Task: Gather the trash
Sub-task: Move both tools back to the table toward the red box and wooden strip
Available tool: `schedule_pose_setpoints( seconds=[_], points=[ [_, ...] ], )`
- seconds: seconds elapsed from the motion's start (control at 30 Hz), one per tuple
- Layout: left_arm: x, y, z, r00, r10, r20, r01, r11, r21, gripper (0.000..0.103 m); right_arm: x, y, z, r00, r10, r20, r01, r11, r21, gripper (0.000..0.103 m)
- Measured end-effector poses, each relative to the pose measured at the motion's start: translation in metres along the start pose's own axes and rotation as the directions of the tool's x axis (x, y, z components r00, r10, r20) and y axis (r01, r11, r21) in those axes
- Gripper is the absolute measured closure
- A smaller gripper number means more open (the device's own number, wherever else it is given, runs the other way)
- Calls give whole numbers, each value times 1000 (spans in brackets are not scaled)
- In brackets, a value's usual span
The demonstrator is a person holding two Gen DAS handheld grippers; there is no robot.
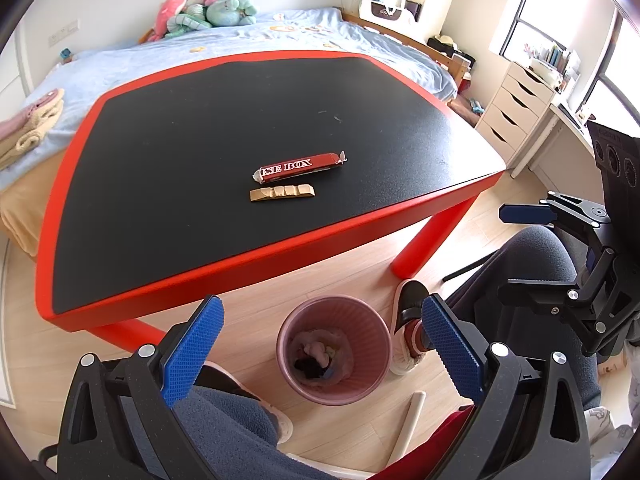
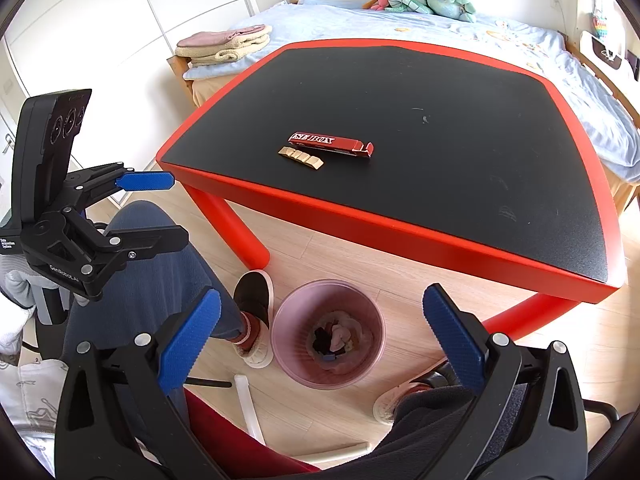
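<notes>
I sit at a low table [image 1: 256,256] with a black top and a red rim. Behind its far edge stands a bed [image 1: 280,44] with a light blue cover, plush toys [image 1: 208,10] piled at its head and folded towels [image 2: 224,46] at one corner. A white drawer unit [image 1: 516,112] stands past the table's right side.

2 pieces of trash lie near the middle of the tabletop, closer to my edge than to the far one: a long red box wrapper [image 1: 300,168] printed with white letters, and just beside it, on the side toward me, a tan molded tray insert [image 1: 282,193] with small compartments. Whether the 2 touch I cannot tell. Nothing lies between them and the near rim.

On the wooden floor below the near edge, beside a red table leg [image 2: 232,228], stands a pink ribbed bin [image 1: 334,350] with crumpled scraps already inside. My knees and shoes flank it.

I hold both grippers low over my lap, short of the table, both tilted down toward the bin. My left gripper [image 1: 320,352] has its blue pads [image 1: 192,356] spread wide apart, holding nothing and touching nothing. My right gripper [image 2: 320,344] is spread just as wide and is empty too; from its own camera the left one shows at the side, above my knee.
</notes>
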State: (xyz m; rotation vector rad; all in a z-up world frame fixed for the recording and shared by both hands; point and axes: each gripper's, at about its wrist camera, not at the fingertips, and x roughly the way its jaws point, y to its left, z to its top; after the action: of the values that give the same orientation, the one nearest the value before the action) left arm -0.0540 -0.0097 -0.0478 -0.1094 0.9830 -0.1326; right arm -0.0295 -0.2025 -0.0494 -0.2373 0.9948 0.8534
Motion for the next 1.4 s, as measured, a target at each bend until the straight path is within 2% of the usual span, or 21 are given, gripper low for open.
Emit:
schedule_pose_setpoints(
  seconds=[0.5,0.8,1.17,1.4],
  points=[
    [0,9,13,1000,-7,5,7,1000,-9,8,-1,0,16,1000,-1,4,1,999,-34,3],
    [5,21,36,1000,3,12,-3,1000,3,8,4,-2,52,1000,-25,8,26,992,-122,4],
    [20,42,61,1000,13,-13,-13,999,30,8,37,-13,96,999,-48,-19,42,970,-240,4],
    [37,53,70,999,9,-47,-6,999,48,8,70,-16,111,997,-56,-57,36,949,-315,4]
  ],
)
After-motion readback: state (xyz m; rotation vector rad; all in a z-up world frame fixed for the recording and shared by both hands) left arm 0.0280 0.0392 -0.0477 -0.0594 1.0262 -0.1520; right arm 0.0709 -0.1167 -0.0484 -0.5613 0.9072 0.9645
